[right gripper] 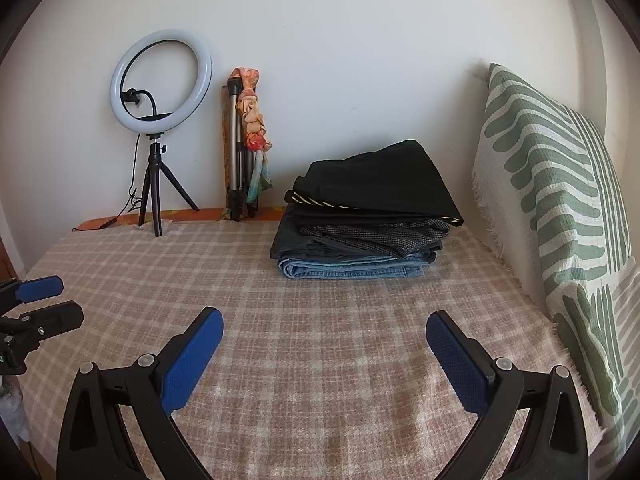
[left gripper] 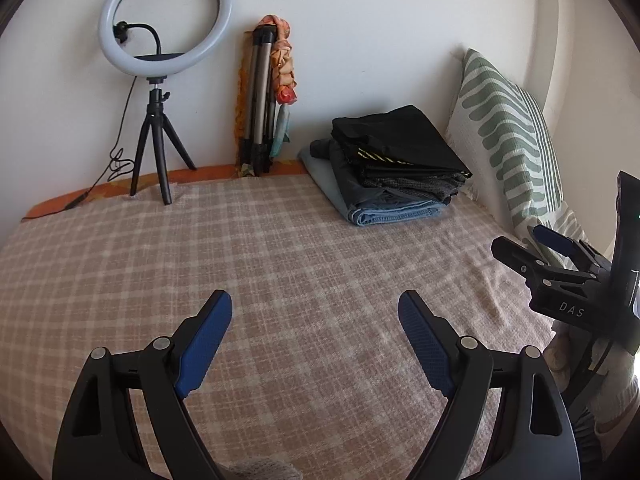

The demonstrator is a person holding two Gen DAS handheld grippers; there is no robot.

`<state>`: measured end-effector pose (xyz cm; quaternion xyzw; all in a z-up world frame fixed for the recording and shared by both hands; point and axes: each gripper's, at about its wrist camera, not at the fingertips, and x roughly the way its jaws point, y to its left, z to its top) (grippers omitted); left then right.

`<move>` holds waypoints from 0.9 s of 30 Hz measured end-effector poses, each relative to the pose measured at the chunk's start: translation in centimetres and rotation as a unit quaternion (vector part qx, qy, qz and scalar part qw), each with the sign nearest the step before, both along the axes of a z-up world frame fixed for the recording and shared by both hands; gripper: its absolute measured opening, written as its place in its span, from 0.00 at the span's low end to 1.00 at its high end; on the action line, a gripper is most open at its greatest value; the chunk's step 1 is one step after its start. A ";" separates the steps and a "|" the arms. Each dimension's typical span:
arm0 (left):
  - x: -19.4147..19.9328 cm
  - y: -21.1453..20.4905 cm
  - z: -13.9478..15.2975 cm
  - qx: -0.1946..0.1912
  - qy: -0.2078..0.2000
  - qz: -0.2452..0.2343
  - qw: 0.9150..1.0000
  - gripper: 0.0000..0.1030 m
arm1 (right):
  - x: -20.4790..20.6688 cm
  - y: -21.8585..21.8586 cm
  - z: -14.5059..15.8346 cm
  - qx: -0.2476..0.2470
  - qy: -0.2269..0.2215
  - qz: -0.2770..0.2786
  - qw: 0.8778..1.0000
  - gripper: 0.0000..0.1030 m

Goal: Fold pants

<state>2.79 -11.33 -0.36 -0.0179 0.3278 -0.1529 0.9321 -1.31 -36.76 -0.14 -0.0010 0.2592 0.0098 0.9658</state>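
Pants stacked, claws empty: the risk is a toppled pile

Bedspread (right gripper: 280, 360), checked and soft, lies bare in front of both tools. Folded pants sit in a stack (right gripper: 368, 220) at the far side, near the patterned pillow (right gripper: 560, 200), well apart from either claw. Left gripper (left gripper: 316, 324) and right gripper (right gripper: 324, 332) both gape wide, holding nothing. Reaching for one pair could drag its neighbours and undo the folds; pinching several layers at once seems the likeliest cause. Ring light (right gripper: 160, 80) stands clear.

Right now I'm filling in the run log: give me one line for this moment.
left gripper: open, empty | right gripper: open, empty | folded pants stack: on plaid bedspread, untouched | pillow: beside stack
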 end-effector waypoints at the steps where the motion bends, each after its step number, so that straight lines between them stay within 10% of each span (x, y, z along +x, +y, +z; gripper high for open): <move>1: 0.0 0.0 0.0 0.004 -0.002 0.001 1.000 0.83 | 0.0 0.0 0.0 0.003 0.000 0.000 1.000 1.00; 27: -1.6 3.4 1.2 -0.023 -0.048 0.046 0.998 0.99 | -0.8 1.4 1.4 0.009 -0.037 -0.007 0.999 1.00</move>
